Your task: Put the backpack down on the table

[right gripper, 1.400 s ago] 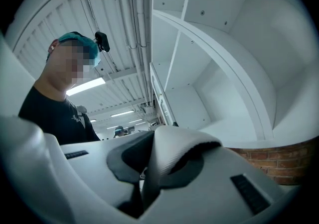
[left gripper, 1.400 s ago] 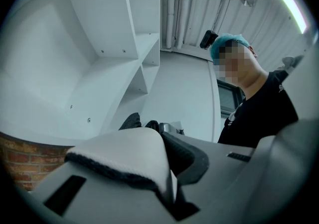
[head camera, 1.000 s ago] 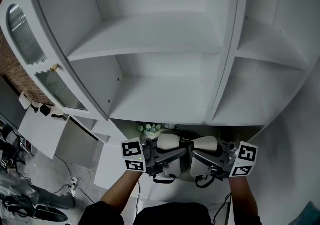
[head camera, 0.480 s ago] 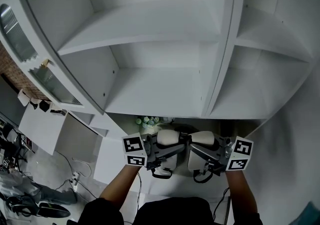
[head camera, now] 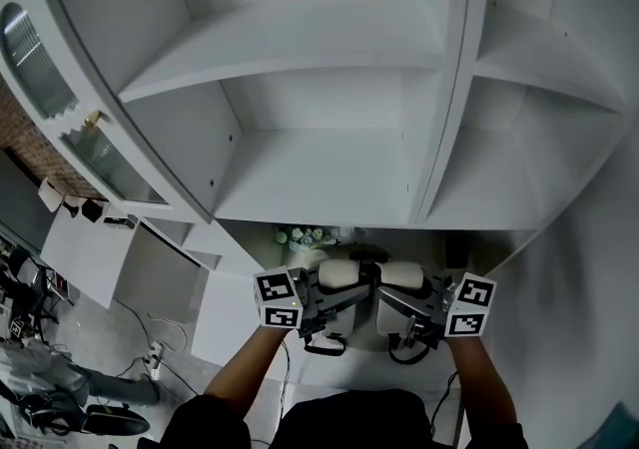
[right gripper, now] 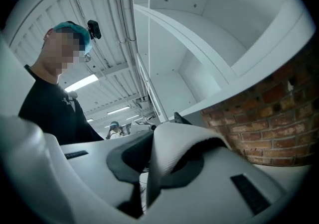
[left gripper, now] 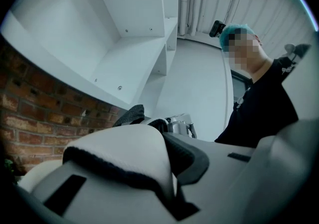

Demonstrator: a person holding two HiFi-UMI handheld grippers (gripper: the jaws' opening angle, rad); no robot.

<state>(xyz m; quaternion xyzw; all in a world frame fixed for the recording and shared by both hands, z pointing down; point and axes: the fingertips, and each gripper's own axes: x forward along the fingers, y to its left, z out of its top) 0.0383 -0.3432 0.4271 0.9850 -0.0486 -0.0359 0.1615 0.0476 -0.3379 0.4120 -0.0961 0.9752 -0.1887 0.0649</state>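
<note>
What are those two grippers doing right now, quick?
Left gripper: closed, jaws together, apparently empty.
Right gripper: closed, jaws together, apparently empty.

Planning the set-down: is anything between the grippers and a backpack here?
Nothing visible. The left gripper and right gripper sit side by side, jaws together, before white shelves; no backpack or table can be made out.
</note>
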